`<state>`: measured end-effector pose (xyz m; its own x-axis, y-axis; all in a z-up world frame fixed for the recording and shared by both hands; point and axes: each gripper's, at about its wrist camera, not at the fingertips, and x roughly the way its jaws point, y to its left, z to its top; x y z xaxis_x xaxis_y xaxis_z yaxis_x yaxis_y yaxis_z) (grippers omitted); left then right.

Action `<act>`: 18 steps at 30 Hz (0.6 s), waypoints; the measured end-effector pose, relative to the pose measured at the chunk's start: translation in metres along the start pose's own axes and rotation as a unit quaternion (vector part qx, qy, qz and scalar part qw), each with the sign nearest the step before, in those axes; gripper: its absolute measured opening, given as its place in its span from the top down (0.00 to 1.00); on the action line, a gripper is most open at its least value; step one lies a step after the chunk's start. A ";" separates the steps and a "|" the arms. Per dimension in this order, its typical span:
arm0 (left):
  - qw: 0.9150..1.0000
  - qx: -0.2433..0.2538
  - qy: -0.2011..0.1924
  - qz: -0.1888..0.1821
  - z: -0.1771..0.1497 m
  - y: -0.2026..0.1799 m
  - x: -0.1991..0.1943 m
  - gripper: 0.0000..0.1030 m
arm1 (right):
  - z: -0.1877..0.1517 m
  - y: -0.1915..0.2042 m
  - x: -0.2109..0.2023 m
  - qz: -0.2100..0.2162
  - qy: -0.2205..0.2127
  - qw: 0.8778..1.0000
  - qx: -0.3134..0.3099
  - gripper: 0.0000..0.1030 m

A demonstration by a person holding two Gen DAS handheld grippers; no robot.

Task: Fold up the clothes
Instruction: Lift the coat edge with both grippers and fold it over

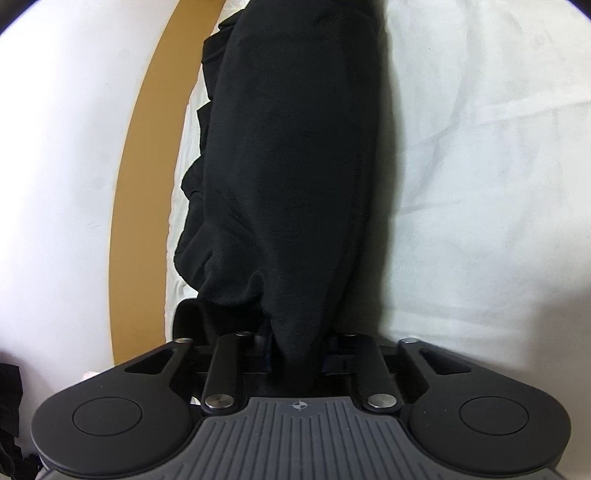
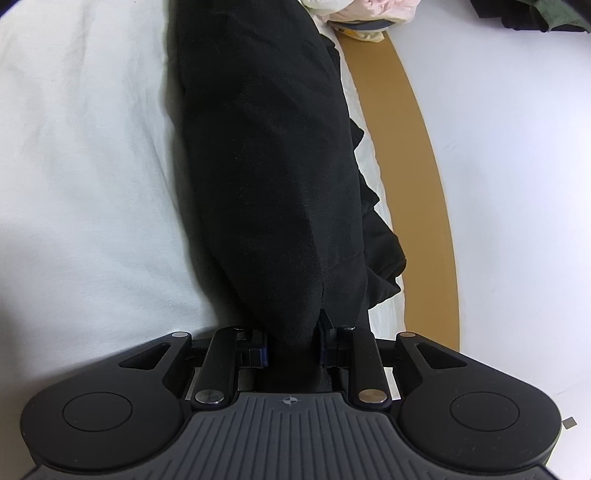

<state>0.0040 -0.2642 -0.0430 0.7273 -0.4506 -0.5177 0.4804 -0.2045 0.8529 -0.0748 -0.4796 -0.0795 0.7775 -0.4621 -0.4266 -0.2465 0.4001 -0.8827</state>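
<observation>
White sheet [image 1: 480, 166] over the bed, brown edge strip [image 1: 147, 166] alongside. Black garment [image 1: 288, 166] in a long bundle near that edge, stretched between both claws. Left gripper [image 1: 295, 354] clenched on one end; right gripper [image 2: 293, 350] clenched on the other. Pale crumpled clothes [image 2: 369, 11] at the far corner.
</observation>
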 end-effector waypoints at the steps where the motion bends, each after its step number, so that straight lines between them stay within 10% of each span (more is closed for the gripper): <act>1: 1.000 -0.002 0.001 -0.001 0.000 0.000 0.000 0.85 | 0.002 -0.001 -0.001 0.002 0.003 1.000 0.002 0.76; 18: 0.983 -0.163 -0.069 -0.047 0.001 0.057 -0.067 0.89 | 0.015 -0.014 -0.050 -0.045 0.003 0.997 0.059 0.81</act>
<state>-0.0178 -0.2462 0.0402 0.6102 -0.5604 -0.5599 0.6903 0.0293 0.7229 -0.1017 -0.4504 -0.0432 0.7897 -0.5055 -0.3475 -0.1057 0.4459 -0.8888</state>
